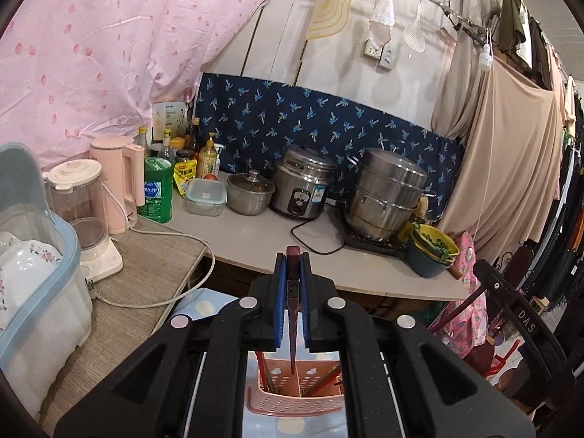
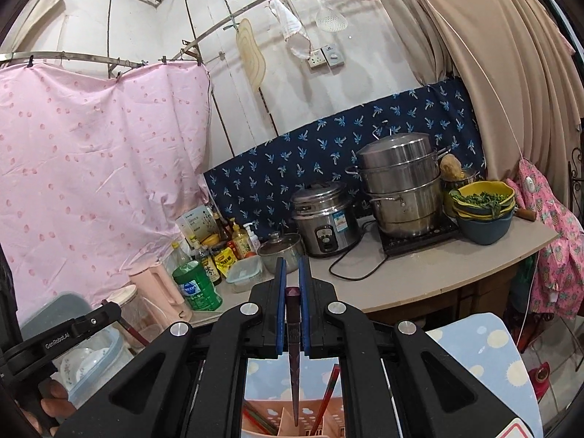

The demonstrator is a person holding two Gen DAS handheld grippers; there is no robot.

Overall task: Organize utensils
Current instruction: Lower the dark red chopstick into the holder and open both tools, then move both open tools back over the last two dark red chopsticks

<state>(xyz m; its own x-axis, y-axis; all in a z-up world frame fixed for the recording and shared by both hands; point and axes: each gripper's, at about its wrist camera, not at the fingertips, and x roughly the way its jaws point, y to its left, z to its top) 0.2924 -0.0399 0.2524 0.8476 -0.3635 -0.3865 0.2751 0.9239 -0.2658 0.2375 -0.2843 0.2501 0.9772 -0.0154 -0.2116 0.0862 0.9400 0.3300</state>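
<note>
My left gripper [image 1: 292,266] is shut on a dark maroon chopstick [image 1: 292,292]. The chopstick points down, its tip just above a pink perforated utensil holder [image 1: 295,398] that holds several red chopsticks. My right gripper [image 2: 292,273] is shut on another dark maroon chopstick [image 2: 293,332]. Its tip hangs over the same pink holder [image 2: 270,419], which shows at the bottom edge with red chopsticks [image 2: 328,390] inside. The holder stands on a blue cloth with pale dots [image 2: 485,357].
A counter [image 1: 262,233] carries a rice cooker [image 1: 303,186], a steel steamer [image 1: 387,193], a lidded pot, bowls of greens [image 1: 434,244], bottles, a pink kettle and a blender. A blue dish bin [image 1: 36,266] with plates sits at left. The other gripper's handle [image 1: 518,314] is at right.
</note>
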